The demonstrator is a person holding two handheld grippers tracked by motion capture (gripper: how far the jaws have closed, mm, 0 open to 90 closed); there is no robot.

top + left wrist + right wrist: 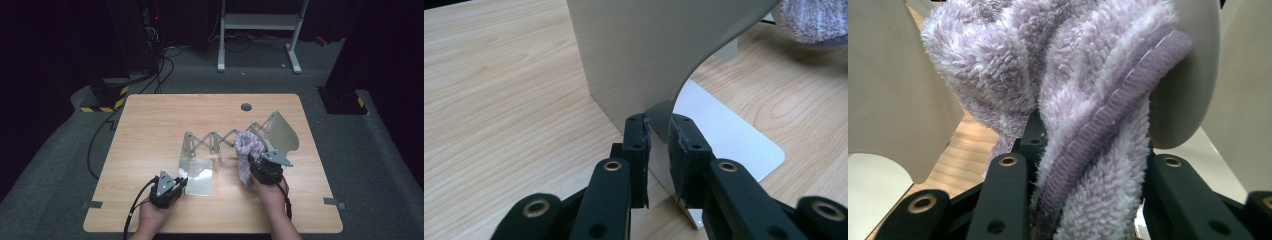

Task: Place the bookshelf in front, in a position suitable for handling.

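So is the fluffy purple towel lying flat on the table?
No, the towel is bunched up and held off the table by the right tool, beside the metal rack.

No legible text, label, brand or number is found on any surface in the three views. The sole marking noted is yellow-and-black hazard striping (106, 101) on the base of a dark stand on the floor beyond the table's far left corner; it carries no lettering.
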